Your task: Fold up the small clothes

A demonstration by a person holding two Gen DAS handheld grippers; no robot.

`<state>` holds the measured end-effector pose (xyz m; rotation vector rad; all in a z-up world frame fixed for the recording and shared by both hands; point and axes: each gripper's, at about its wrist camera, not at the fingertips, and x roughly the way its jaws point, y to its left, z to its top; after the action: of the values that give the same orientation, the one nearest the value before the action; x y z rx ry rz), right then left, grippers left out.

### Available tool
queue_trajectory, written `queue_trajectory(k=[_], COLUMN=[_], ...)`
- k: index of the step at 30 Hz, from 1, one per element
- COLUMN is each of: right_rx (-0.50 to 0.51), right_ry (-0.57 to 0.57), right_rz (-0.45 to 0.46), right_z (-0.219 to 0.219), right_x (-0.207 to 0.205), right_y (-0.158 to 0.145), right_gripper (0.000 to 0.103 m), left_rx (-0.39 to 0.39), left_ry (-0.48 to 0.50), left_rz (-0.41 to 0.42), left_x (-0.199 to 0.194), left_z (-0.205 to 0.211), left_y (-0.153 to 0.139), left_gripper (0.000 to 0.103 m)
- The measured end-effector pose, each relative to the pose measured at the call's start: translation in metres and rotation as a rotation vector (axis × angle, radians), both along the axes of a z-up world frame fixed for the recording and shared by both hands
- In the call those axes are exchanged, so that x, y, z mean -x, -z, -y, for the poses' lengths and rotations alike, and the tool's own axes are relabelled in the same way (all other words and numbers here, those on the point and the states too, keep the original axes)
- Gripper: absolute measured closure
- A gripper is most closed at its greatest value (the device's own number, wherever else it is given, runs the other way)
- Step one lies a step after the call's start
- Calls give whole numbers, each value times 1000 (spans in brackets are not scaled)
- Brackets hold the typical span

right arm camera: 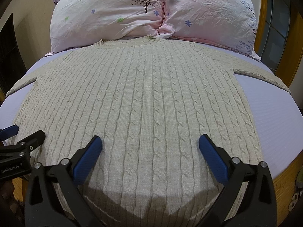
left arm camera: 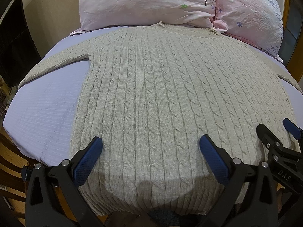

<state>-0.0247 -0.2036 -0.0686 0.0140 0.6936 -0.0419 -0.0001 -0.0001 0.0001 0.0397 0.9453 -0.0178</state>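
A beige cable-knit sweater [left arm camera: 161, 87] lies flat on the lilac bed sheet [left arm camera: 43, 109], collar toward the pillows, both sleeves spread out to the sides. It also shows in the right wrist view [right arm camera: 144, 98]. My left gripper [left arm camera: 150, 143] is open and empty, hovering over the sweater's hem near its left half. My right gripper [right arm camera: 150, 143] is open and empty over the hem's right half. The right gripper also shows at the right edge of the left wrist view [left arm camera: 274, 130]. The left gripper shows at the left edge of the right wrist view [right arm camera: 24, 132].
Two pink flowered pillows [left arm camera: 147, 3] [left arm camera: 251, 15] lie at the head of the bed, touching the sweater's collar. The lilac sheet [right arm camera: 280, 121] is bare on both sides of the sweater. A wooden bed frame [right arm camera: 284, 185] and floor lie beyond the mattress edge.
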Motion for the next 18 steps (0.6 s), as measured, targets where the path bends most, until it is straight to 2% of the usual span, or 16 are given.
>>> queue_trajectory(k=[18], right_rx=[-1], right_ry=[2], right_rz=[6], right_z=[2], right_x=[2], right_y=[0], right_gripper=[2], left_rx=[-1], left_ry=[0], left_rz=[0], left_x=[0], left_z=[0], left_y=[0], left_gripper=[1])
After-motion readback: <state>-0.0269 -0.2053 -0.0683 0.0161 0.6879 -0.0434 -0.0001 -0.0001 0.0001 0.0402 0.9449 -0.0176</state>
